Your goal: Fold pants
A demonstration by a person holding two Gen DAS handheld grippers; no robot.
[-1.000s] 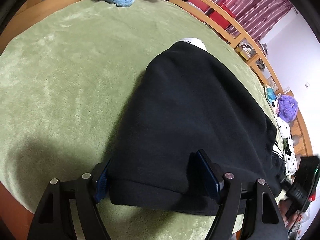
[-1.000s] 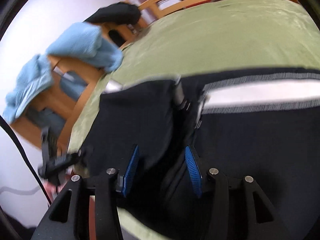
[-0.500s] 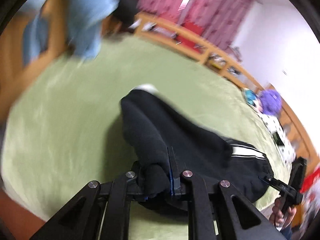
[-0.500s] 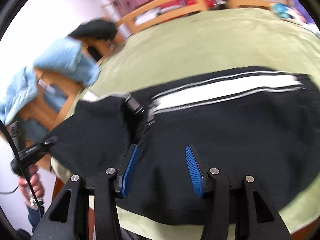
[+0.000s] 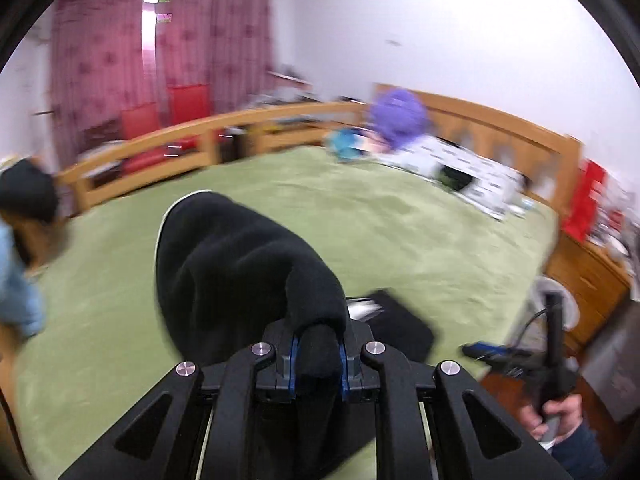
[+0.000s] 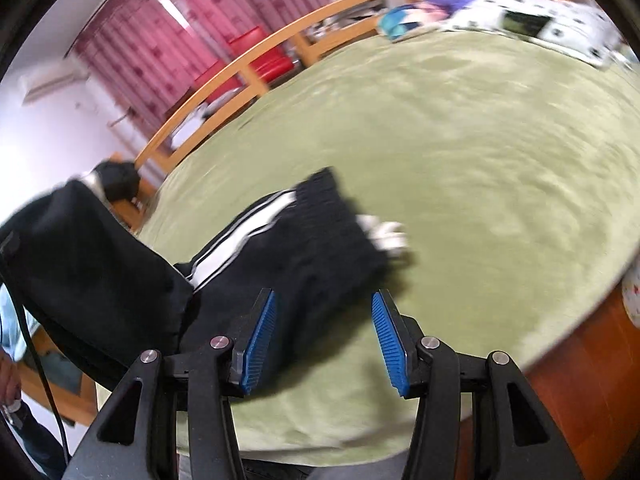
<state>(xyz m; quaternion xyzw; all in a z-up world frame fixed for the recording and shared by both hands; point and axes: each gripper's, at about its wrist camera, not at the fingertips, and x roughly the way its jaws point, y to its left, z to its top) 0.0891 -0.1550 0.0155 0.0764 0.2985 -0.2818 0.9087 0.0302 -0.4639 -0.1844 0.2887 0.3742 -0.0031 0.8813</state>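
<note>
Black pants (image 5: pixel 236 264) with white side stripes (image 6: pixel 244 232) lie on a green bed cover (image 5: pixel 400 232). My left gripper (image 5: pixel 318 354) is shut on a bunch of the black fabric and holds that end lifted off the bed. In the right wrist view the lifted part (image 6: pixel 80 256) hangs at the left, and the rest of the pants (image 6: pixel 312 240) lies on the cover (image 6: pixel 480 160). My right gripper (image 6: pixel 324 338) is open and empty, just above the near edge of the pants.
A wooden bed rail (image 5: pixel 200 136) runs along the far side. A purple plush (image 5: pixel 396 116) and a patterned pillow (image 5: pixel 472 176) sit at the head. Light blue cloth (image 5: pixel 16 280) hangs at the left. The bed's front edge (image 6: pixel 580 340) is near the right gripper.
My left gripper closed on the pants' edge and lifted it up and toward the right. My right gripper drew back over the pants, staying open.
</note>
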